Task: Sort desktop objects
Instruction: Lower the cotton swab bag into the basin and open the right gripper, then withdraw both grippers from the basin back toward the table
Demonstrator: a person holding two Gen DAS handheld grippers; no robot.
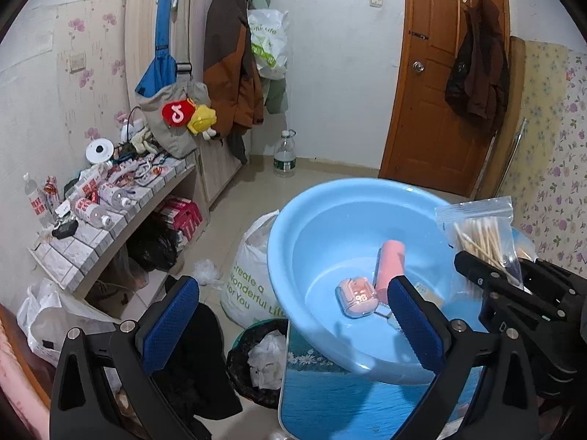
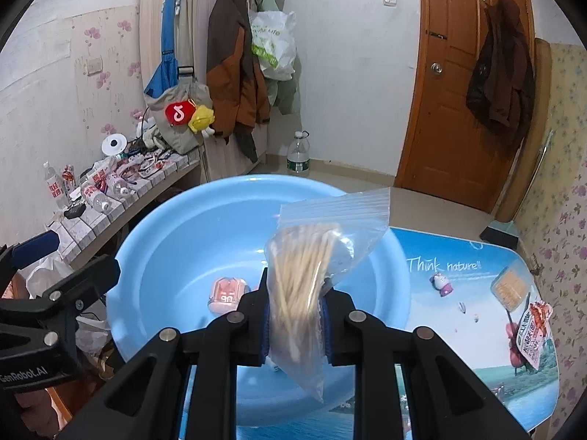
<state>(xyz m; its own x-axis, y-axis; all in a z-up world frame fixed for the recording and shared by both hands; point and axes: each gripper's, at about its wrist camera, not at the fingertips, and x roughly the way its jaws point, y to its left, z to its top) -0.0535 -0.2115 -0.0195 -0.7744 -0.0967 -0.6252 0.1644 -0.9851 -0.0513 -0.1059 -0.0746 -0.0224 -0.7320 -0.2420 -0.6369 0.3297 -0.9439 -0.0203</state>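
Clamping the bag of cotton swabs [image 2: 304,286] upright, the right gripper [image 2: 295,324] hangs over the blue basin [image 2: 165,234] just ahead-below; the left gripper [image 1: 290,315] is released.

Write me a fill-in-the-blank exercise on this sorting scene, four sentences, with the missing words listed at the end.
1. The right tool is shut on a clear zip bag of ______.
2. The pink earbud case lies inside the light ______ basin.
3. The left tool holds nothing; it stands ______.
4. Beside the earbud case in the basin lies a ______ cylinder.

Missing words: cotton swabs; blue; open; pink
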